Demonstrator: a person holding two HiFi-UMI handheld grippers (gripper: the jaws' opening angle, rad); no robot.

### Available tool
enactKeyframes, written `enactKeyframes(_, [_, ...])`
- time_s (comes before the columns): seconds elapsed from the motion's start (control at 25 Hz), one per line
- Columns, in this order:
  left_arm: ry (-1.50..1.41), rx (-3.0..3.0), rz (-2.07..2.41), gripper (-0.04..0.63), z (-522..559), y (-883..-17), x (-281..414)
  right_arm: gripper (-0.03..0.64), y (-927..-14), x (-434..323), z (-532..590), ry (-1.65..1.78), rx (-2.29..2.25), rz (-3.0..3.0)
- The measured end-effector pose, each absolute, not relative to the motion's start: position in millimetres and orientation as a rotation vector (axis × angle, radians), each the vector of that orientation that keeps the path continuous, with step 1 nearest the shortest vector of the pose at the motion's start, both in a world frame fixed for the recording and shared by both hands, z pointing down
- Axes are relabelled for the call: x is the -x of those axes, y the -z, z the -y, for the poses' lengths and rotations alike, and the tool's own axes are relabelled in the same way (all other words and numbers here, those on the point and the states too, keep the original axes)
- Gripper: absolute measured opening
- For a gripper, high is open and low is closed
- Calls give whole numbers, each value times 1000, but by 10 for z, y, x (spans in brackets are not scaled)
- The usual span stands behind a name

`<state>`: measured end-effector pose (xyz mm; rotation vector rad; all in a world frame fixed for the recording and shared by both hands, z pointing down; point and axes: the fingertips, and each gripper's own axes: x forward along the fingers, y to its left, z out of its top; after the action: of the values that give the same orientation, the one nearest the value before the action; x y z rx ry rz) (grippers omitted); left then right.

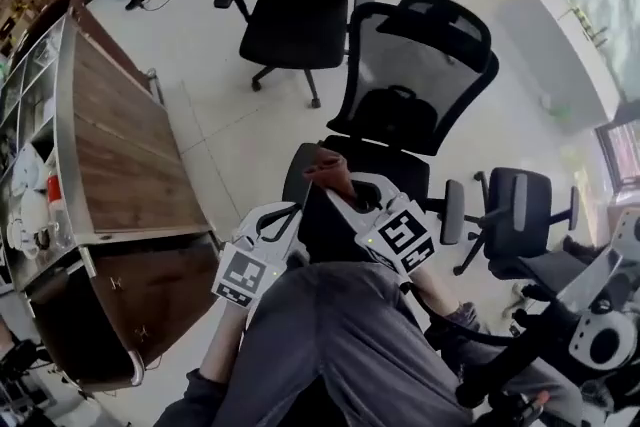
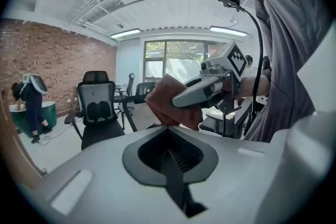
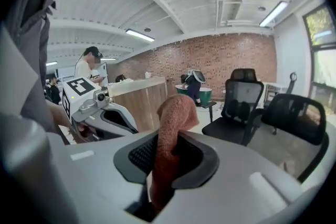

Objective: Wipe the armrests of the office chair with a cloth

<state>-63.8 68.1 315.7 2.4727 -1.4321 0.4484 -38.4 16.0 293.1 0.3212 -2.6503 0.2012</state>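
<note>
Over the seat of the office chair [image 1: 425, 65], you held both grippers close together. Your right gripper [image 1: 347, 197] had its fingers clenched on the rust-brown cloth [image 1: 330, 172], which stood up from them near one armrest [image 1: 296, 177]; whether it touched could not be told. Your left gripper [image 1: 283, 218] had its fingers pressed together, grasping nothing.

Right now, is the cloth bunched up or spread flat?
Bunched up: clamped in the right claw, the cloth rises in a crumpled column.
</note>
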Motion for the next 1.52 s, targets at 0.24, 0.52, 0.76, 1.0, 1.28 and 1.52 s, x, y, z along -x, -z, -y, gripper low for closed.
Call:
enactKeyframes(0.24, [-421, -2612, 1285, 15, -1009, -2894, 81, 59, -2636, -43, -460, -130, -510, 2638])
enactKeyframes(0.52, [-392, -2633, 1209, 15, -1497, -2903, -101, 60, -2579, -332, -891, -137, -620, 2614])
enactKeyframes(0.76, [-400, -2656, 1160, 15, -1747, -2905, -225, 60, -2617, -502, -1166, -158, -677, 2591])
enactKeyframes(1.0, [-416, -2678, 1107, 15, -1861, -2878, -428, 60, -2552, -750, -1300, -125, -732, 2577])
enactKeyframes(1.28, [-419, -2676, 1125, 15, -1735, -2838, -543, 60, -2605, -988, -1128, -114, -752, 2556])
enactKeyframes(1.52, [-438, -2614, 1148, 15, -1682, -2888, -634, 60, -2611, -1102, -1011, -99, -738, 2557])
